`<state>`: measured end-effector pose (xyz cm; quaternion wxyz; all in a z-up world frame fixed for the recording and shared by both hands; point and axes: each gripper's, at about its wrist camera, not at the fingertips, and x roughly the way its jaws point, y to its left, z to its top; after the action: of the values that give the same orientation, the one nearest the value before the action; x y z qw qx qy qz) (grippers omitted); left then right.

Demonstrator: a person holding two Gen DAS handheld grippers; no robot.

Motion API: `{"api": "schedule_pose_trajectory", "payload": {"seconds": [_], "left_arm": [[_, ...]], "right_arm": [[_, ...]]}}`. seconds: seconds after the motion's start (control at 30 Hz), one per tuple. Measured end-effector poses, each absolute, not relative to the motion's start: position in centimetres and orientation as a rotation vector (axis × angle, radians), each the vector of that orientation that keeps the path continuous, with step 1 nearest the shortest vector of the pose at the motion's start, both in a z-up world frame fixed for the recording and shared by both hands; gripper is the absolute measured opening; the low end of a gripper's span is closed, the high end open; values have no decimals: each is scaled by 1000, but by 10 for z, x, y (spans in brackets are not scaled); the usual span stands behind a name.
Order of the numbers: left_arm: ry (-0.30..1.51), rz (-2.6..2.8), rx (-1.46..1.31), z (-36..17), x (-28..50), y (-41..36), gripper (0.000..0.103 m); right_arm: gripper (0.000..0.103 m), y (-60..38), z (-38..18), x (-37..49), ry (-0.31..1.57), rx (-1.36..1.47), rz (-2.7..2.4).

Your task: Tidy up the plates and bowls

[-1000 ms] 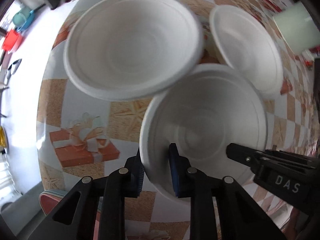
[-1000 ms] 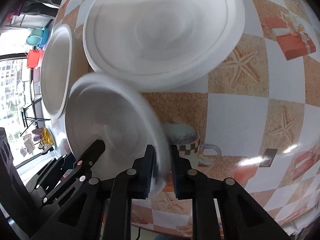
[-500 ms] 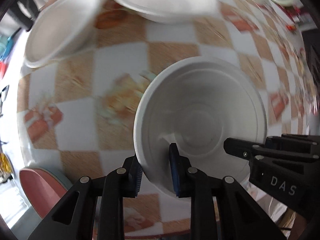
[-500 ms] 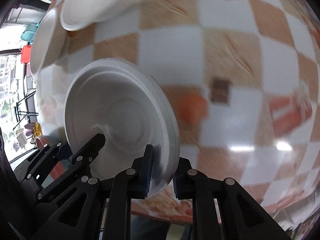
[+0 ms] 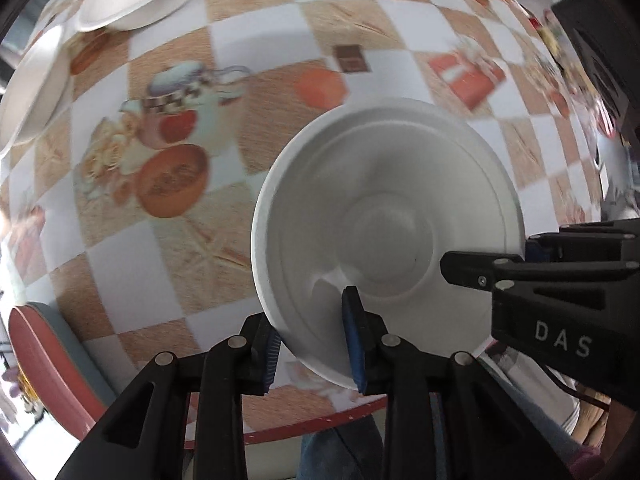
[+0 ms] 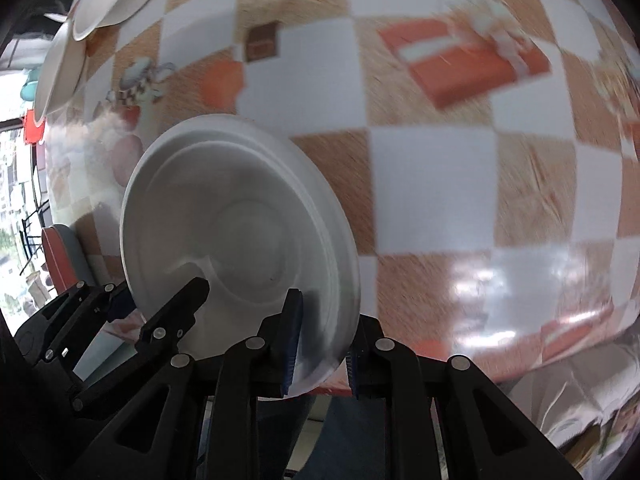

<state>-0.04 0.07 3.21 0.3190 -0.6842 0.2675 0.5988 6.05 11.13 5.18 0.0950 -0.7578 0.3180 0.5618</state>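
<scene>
While both tools hang over the checkered tablecloth [image 5: 168, 248], each has its two fingers pinched on the rim of the same white bowl [image 5: 384, 232]. The left gripper [image 5: 316, 344] clamps the near edge, one blue pad inside the bowl and the other outside under the rim. The right gripper [image 6: 320, 344] bites the rim from the opposite side, pads pressed close with only the bowl's wall between them. The bowl sits tilted above the cloth, near the table's front edge [image 5: 320, 424]; whether it touches the cloth I cannot tell. From the left camera the right tool's black body shows beside the bowl, marked DAS. From the right camera the left tool's fingers [image 6: 176, 312] reach into the bowl from the lower left. Two more white dishes [image 5: 136, 0] lie at the far left of the table, well apart from the held bowl, with open cloth between. A red chair [image 5: 44, 360] stands beside the table's left edge.
</scene>
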Motion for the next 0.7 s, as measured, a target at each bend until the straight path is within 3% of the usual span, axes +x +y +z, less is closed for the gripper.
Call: {"api": "schedule_pose_trajectory", "payload": {"seconds": [0.23,0.37,0.43,0.47,0.5,0.7], "left_arm": [[733,1540,-1774,33,14,15,35],[747,1549,-1737,41,1,7,64],[747,1552,-1719,50,-3,-5,69],[740,1551,-1720,53,-4,-10,72],[731,1560,-1724,58,-7,-16,73],[598,1695,-1788,77,-43,-40,78]], "right_arm": [[20,127,50,63,991,-2221,1661],[20,163,51,60,1051,-2196,1684],[32,173,55,56,1074,-2174,1689],[61,182,58,56,1078,-2157,1697],[80,189,64,53,1072,-2122,1719],[81,220,85,38,1024,-2036,1759]]}}
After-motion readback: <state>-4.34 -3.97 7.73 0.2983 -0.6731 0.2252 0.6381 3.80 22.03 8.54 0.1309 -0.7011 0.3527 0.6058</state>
